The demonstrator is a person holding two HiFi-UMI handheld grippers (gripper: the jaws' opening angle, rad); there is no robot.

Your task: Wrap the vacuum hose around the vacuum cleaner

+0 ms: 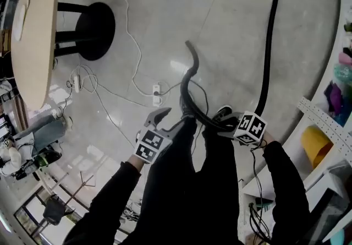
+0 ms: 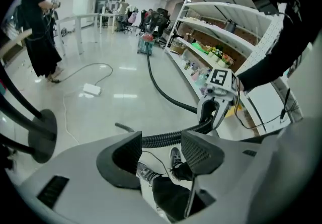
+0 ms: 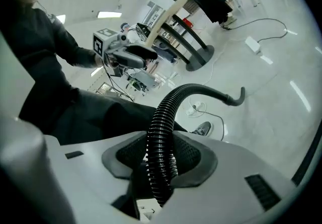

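1. As the pale floor (image 1: 231,29) spreads out below the person, a round tabletop (image 1: 36,29) stands off at the left, well apart from the work.
2. The black ribbed vacuum hose (image 3: 162,117) is raised in front of the person's legs, its free end arching up and away. A long stretch trails across the floor on the right.
3. The right tongs (image 3: 161,160) are clamped on the vacuum hose, which runs up between their pads.
4. The left tongs (image 2: 160,150) stand apart, holding nothing. The vacuum hose crosses just beyond their tips, towards the right tongs.
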